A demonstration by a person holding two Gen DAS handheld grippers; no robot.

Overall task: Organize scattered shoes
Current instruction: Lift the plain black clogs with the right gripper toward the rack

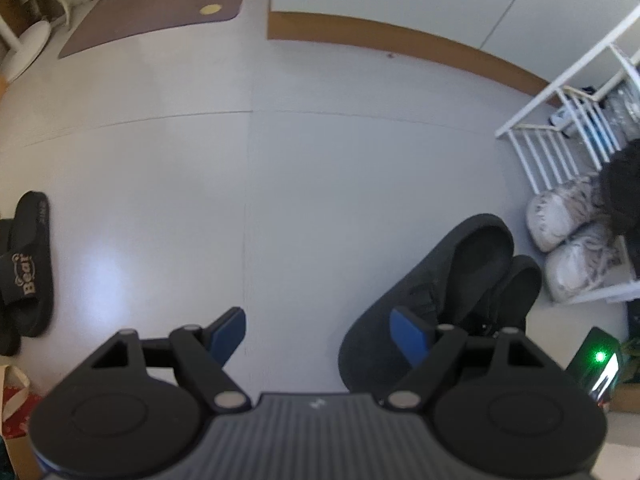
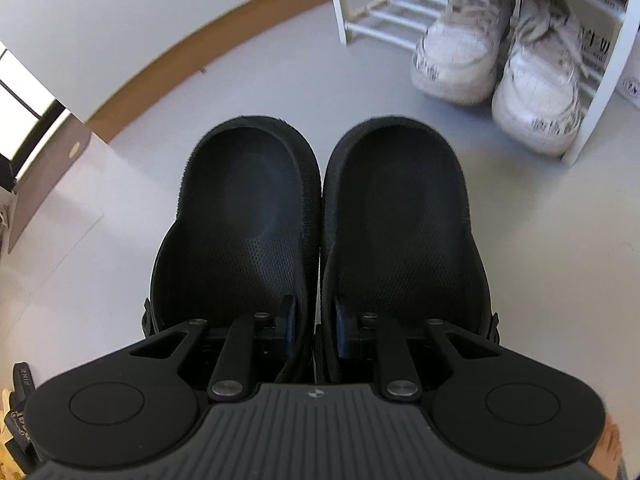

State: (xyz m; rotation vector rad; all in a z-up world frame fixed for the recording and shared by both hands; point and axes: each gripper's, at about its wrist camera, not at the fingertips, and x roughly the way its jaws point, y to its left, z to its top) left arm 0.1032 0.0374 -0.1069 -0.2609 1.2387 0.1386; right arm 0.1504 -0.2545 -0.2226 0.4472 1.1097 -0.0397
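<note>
Two black slip-on shoes (image 2: pixel 248 220) (image 2: pixel 400 220) lie side by side, heels toward the white rack (image 2: pixel 340 8). My right gripper (image 2: pixel 316 320) is shut on their two adjoining inner walls, one finger inside each shoe. In the left wrist view the same black pair (image 1: pixel 460 272) shows at lower right. My left gripper (image 1: pixel 318 332) hangs open over bare floor beside them, with nothing between its blue pads. A pair of white sneakers (image 2: pixel 460 52) sits on the rack's bottom shelf. Black "Bear" slippers (image 1: pixel 28 272) lie at far left.
The white slatted shoe rack (image 1: pixel 560 92) stands against the wall with its brown skirting (image 1: pixel 400 44). A brown mat (image 1: pixel 160 12) lies at the far left. A device with a green light (image 1: pixel 598 358) sits at lower right. Pale floor (image 1: pixel 240 180) spreads between the slippers and the rack.
</note>
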